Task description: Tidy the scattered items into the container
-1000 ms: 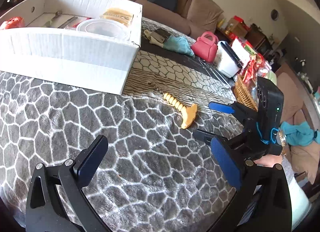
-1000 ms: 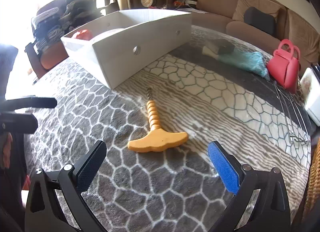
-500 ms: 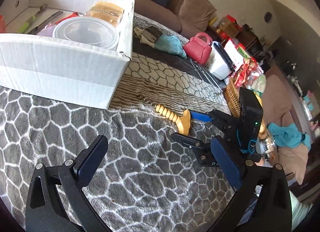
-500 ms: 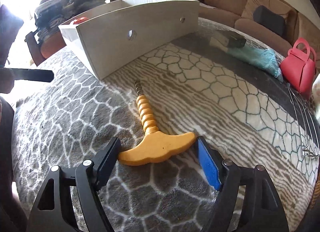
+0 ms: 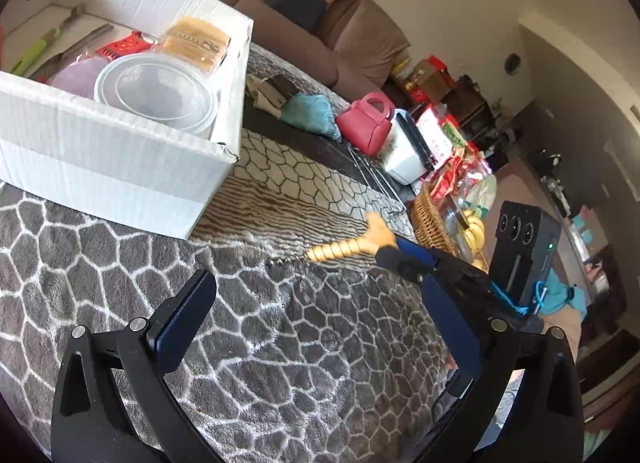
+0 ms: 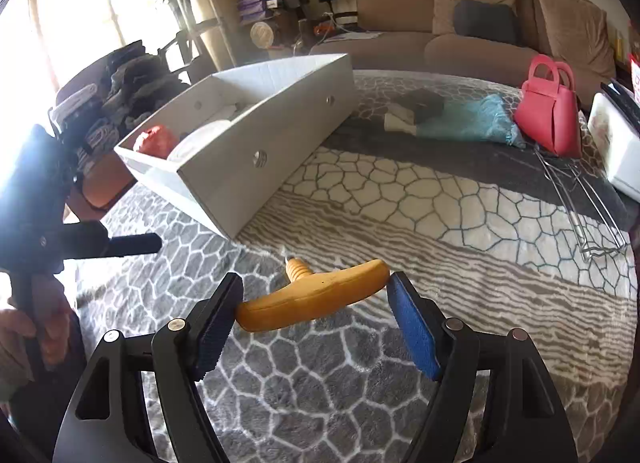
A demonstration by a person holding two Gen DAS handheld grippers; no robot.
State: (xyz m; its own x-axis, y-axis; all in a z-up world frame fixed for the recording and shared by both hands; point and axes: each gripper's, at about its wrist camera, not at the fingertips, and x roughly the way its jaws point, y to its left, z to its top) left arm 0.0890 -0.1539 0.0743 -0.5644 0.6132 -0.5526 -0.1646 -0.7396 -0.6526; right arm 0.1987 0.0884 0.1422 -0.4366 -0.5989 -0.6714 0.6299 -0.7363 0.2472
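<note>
A corkscrew [image 6: 312,297] with a yellow T-handle sits crosswise between my right gripper's [image 6: 314,303] pads, which touch both handle ends; the jaws are closing on it. The left wrist view shows the corkscrew [image 5: 340,250] raised off the blanket, spiral pointing left, held by the right gripper [image 5: 386,249]. My left gripper [image 5: 316,291] is open with nothing in it, low over the patterned blanket. The white cardboard box [image 5: 112,167] stands at the upper left and holds a clear plastic tub [image 5: 156,91], a packet and utensils. In the right wrist view the box [image 6: 272,135] lies ahead, to the left.
A pink handbag [image 6: 548,111], a teal cloth [image 6: 472,119], a wire rack [image 6: 580,191] and a white appliance [image 5: 404,151] lie along the far right of the table. A wicker basket [image 5: 430,219] of snacks sits at the right edge. A sofa is behind.
My right gripper went from wide open around the corkscrew handle to gripping its ends, then lifted it off the blanket and tilted it. The left gripper drifted slightly toward the box.
</note>
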